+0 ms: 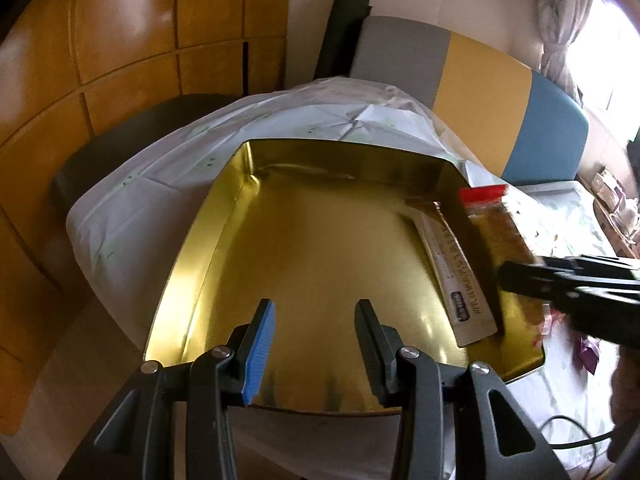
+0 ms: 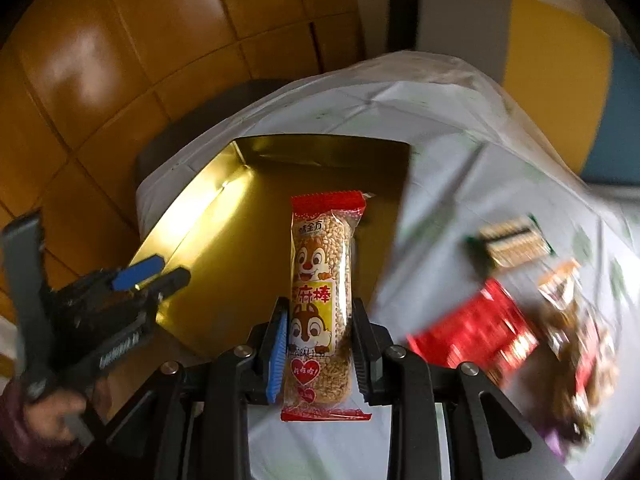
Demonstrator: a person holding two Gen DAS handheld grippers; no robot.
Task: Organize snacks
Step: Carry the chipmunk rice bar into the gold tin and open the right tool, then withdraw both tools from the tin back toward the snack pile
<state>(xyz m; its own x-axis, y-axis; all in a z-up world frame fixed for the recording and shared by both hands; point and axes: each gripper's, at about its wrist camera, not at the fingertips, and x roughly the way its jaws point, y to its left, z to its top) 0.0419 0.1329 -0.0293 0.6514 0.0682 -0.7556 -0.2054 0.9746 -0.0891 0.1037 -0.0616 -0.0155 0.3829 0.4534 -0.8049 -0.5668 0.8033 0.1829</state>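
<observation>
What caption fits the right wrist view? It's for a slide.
Right gripper holds a squirrel-print sesame bar over the gold tin, loose snacks waiting on the white tablecloth.

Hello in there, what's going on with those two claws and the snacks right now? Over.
Right gripper shut on snack bar, above gold tin. Left gripper open, empty, at tin's near edge. Nothing blocking; more snack packets wait on tablecloth.

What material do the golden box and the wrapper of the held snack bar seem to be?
The golden box looks like thin polished metal: it mirrors light and has folded corners. The snack bar wrapper seems clear glossy plastic film with crimped red ends; the grains show through.
</observation>
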